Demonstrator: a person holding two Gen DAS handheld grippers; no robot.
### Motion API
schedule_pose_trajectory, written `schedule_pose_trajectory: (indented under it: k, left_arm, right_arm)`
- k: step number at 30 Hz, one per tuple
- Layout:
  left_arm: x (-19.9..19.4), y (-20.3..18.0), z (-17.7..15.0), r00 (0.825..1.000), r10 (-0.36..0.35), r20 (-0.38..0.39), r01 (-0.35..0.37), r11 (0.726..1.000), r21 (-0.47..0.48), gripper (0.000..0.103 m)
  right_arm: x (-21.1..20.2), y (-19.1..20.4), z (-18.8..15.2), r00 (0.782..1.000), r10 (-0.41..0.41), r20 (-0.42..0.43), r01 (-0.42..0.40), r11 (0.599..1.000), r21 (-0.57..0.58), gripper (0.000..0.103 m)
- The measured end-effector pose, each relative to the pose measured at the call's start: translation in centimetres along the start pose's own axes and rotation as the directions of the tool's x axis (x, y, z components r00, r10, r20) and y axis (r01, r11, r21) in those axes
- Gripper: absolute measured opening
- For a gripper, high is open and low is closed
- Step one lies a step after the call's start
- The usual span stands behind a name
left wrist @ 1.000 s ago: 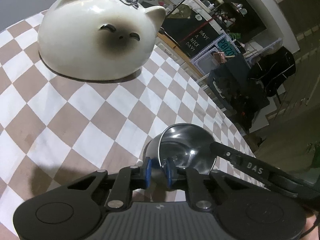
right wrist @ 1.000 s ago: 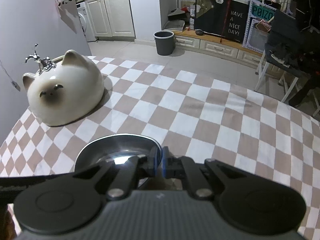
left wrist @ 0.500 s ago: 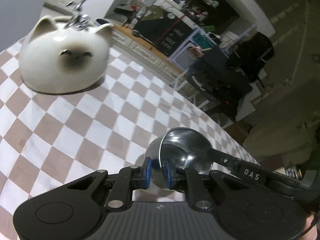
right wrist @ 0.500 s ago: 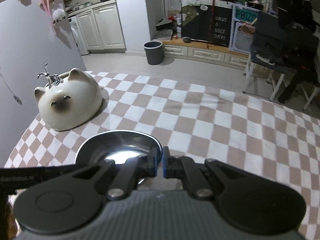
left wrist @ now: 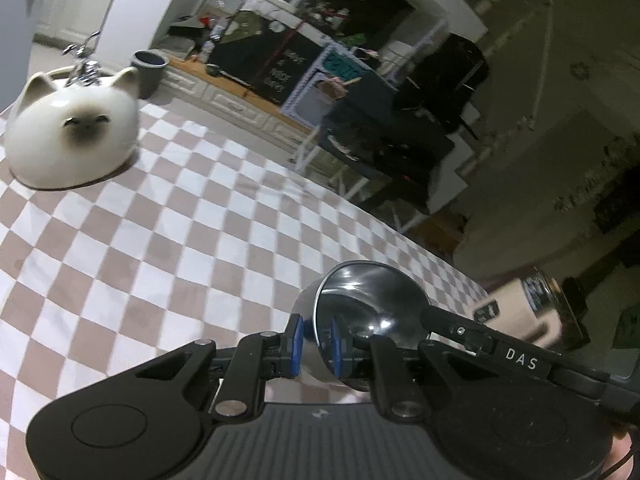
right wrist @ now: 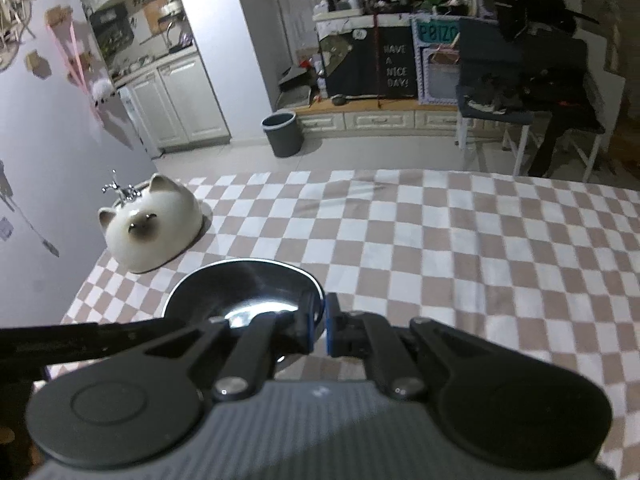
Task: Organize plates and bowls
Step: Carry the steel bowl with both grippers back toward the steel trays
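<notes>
Your left gripper has its blue pads clamped on the rim of the steel bowl, one pad inside and one outside. Your right gripper pinches the same bowl's opposite rim, its pads closed onto the thin metal wall. So you hold one steel bowl between two grippers, above the near part of the checkered tablecloth; whether it touches the cloth cannot be told.

From the left wrist the bowl's mouth is tipped toward the right gripper; from the right wrist its opening faces mostly upward. Being round, it has no long axis.

Beyond the bowl, the cloth runs bare to the far edge and to the right, giving wide room there. One cat-shaped ceramic bowl sits upside down near the far left corner, well apart from the steel bowl and close to the wall-side edge. Behind it stands a small silver figurine. Past the table edge, one grey bin stands on the floor.
</notes>
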State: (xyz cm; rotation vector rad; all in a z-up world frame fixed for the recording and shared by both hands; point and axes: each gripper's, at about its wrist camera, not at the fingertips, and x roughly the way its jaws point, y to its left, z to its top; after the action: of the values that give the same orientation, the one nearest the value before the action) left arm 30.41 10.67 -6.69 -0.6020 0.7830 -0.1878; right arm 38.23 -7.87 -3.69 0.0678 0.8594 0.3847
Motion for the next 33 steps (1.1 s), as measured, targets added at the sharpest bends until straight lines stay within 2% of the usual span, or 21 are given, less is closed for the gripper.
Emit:
schedule_pose_trajectory:
  k: [8, 14, 25, 33]
  left_arm:
    - [-1.0, -4.2, -2.4, 0.998, -0.068, -0.012, 0.068, 0.996, 0.063, 0.015]
    - [-0.5, -7.7, -4.9, 0.995, -0.092, -0.048, 0.097, 0.988, 0.124, 0.015]
    - [3.6, -13.8, -9.0, 0.983, -0.113, -0.146, 0.144, 0.963, 0.226, 0.015]
    - [6.7, -16.6, -11.0, 0.972, -0.113, -0.207, 0.168, 0.947, 0.274, 0.015]
  right_arm:
    - [-6.4, -2.9, -3.4, 0.998, -0.037, 0.047, 0.035, 0.998, 0.047, 0.007]
    - [-9.6, -5.6, -5.9, 0.995, -0.076, 0.064, 0.069, 0.992, 0.102, 0.007]
    - [-13.7, -11.3, -10.1, 0.985, -0.164, 0.058, 0.147, 0.962, 0.230, 0.007]
    - [-14.9, -13.7, -12.4, 0.977, -0.214, 0.010, 0.204, 0.943, 0.261, 0.009]
